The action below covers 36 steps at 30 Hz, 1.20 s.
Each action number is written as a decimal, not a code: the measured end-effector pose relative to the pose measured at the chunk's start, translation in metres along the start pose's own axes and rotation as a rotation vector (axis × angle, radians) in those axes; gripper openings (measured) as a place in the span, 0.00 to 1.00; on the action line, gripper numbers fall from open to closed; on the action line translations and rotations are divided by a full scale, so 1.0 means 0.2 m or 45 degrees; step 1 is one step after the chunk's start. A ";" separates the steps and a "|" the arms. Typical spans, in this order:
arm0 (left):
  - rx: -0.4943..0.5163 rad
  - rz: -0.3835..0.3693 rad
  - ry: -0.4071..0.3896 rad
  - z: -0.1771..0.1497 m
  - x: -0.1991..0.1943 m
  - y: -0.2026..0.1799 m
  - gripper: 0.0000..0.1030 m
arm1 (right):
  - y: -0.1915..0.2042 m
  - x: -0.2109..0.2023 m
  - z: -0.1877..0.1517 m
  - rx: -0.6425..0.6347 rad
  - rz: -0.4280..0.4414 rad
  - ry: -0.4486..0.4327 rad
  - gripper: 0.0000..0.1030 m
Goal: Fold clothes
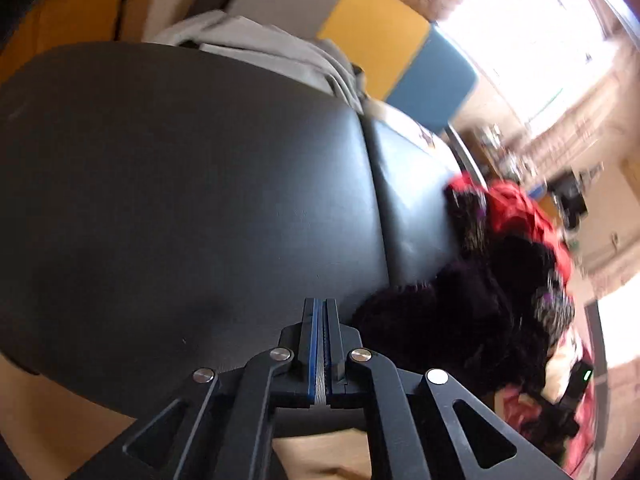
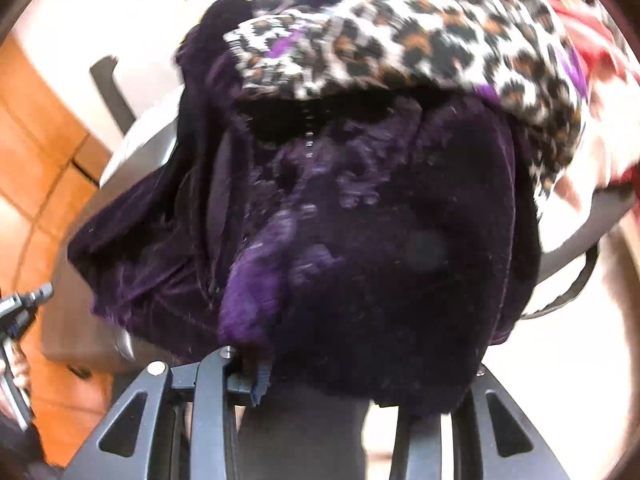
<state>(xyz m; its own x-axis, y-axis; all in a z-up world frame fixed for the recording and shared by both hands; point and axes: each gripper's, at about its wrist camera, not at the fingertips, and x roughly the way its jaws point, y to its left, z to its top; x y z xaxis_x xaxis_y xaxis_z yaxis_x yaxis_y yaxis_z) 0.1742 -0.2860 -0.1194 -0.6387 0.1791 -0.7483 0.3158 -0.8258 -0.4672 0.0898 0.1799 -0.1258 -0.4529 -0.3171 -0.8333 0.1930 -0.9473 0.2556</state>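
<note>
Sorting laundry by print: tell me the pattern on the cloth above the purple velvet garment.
Leopard print cloth; right wrist view.

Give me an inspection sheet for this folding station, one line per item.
Surface: dark padded table, mostly bare on its near part.
Job's things: dark purple velvet garment; leopard-print piece lies over its top; red garment in the heap; grey folded cloth at the table's far edge.
Clutter: small dark device with a green light beside the heap.
Grippers: left gripper shut, empty, over bare table; right gripper buried in the purple velvet, grip cannot be told.
Cables: nothing seen.
Surroundings: yellow and blue panels, bright window, orange floor tiles.
</note>
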 end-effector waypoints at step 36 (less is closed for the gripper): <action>0.454 -0.422 0.197 0.19 0.84 -1.43 0.10 | -0.18 -0.19 0.51 -0.461 -0.330 -0.307 0.10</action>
<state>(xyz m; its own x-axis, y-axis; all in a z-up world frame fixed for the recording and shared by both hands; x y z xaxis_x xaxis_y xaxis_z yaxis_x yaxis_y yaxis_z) -0.0496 -0.0405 -0.0937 -0.5438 0.5170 -0.6610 -0.1625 -0.8377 -0.5214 0.0108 0.2221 -0.0532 -0.7058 -0.1158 -0.6989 0.3182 -0.9333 -0.1667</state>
